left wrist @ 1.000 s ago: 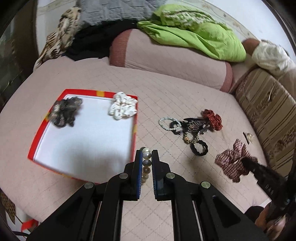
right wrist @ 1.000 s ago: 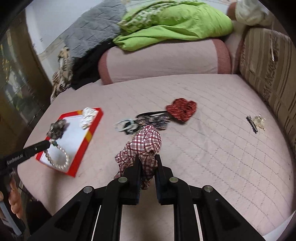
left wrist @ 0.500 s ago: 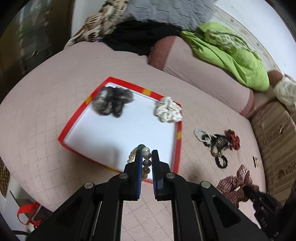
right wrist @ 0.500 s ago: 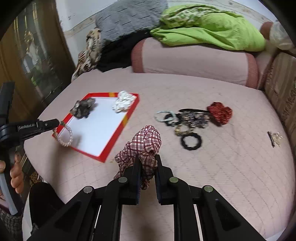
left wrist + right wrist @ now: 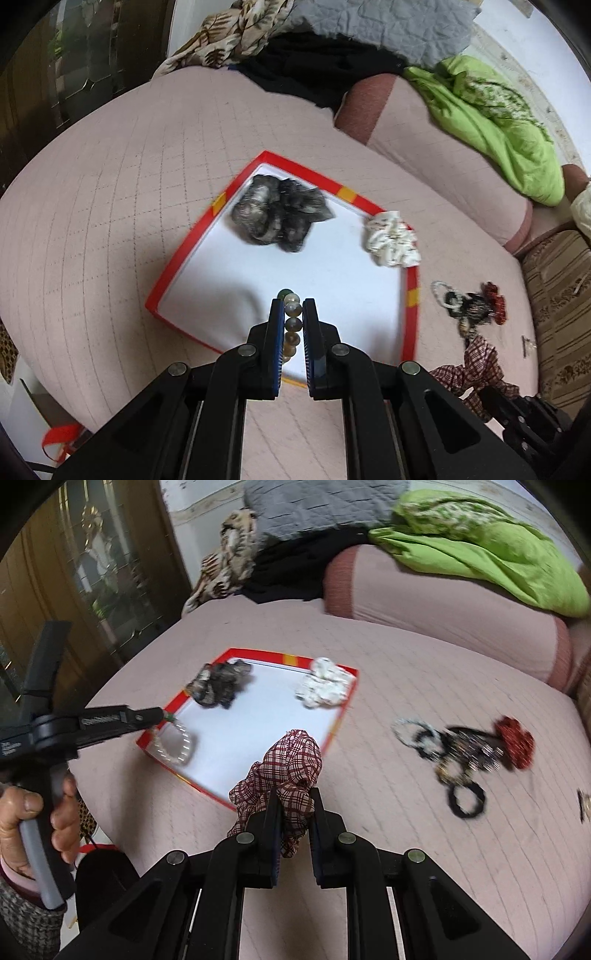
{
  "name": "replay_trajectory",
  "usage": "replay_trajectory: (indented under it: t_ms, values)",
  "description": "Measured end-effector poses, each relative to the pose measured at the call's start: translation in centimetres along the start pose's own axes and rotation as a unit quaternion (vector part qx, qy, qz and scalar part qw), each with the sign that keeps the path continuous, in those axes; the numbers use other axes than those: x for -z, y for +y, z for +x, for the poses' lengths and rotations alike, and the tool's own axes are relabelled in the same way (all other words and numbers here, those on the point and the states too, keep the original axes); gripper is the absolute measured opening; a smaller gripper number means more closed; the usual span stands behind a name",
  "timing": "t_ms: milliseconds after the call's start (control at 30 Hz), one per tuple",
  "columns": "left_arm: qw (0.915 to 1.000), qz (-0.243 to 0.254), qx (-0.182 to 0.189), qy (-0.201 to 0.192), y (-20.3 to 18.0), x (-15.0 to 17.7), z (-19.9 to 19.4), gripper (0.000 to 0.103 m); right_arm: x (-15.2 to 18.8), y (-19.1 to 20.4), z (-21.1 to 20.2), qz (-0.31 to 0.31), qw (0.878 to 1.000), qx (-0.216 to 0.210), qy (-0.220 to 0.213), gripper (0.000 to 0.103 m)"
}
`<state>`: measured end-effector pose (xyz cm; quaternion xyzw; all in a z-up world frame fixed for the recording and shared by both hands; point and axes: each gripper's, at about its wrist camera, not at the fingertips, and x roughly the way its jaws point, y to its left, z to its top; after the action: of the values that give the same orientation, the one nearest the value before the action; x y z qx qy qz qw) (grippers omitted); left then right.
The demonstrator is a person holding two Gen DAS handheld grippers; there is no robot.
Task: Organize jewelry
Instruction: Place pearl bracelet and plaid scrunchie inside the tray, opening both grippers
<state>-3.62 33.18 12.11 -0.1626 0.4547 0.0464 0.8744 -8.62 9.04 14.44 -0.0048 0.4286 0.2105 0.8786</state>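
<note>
A red-rimmed white tray lies on the pink quilted bed. In it sit a dark grey scrunchie and a white floral scrunchie. My left gripper is shut on a bead bracelet, which hangs over the tray's near left part. My right gripper is shut on a red plaid scrunchie, just off the tray's near right edge. A tangle of bracelets and hair ties with a red scrunchie lies right of the tray.
A pink bolster with a green blanket lies at the back, beside grey and dark fabrics. A striped cushion stands at the right. A hand holds the left gripper's handle. A small clip lies far right.
Both grippers have swung left towards the tray with their loads. The bead bracelet now hangs over the tray, and the plaid scrunchie has come up to its near right edge.
</note>
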Motion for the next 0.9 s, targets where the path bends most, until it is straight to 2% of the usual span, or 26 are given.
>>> replay_trajectory:
  t_ms: [167,333,500,667,733,800,900]
  values:
    - [0.9993,-0.007,-0.03,0.021,2.2,-0.7,2.7,0.009,-1.7,2.3,3.5,-0.012,1.0,-0.018,0.018,0.014]
    - [0.9977,-0.009,-0.061,0.029,4.0,-1.0,4.3,0.009,-2.3,3.0,7.9,0.001,0.998,-0.036,0.052,0.014]
    - [0.9971,-0.002,-0.068,0.033,4.5,-1.0,5.1,0.009,-2.0,2.3,10.9,0.018,0.996,-0.031,0.077,0.014]
    - [0.9972,-0.003,-0.07,0.028,4.2,-1.1,5.2,0.01,-1.4,2.0,11.0,0.01,0.997,-0.019,0.078,0.018]
    - [0.9976,-0.01,-0.062,0.028,4.1,-1.2,4.9,0.016,-1.3,1.7,10.9,0.011,0.997,-0.017,0.077,0.029]
    - [0.998,-0.017,-0.056,0.022,4.1,-1.2,4.2,0.03,-1.3,1.5,10.6,0.013,0.997,-0.016,0.074,0.029]
    - [0.9985,-0.028,-0.046,0.009,3.9,-1.1,2.7,0.036,-1.1,1.0,10.1,0.018,0.997,-0.015,0.072,0.03]
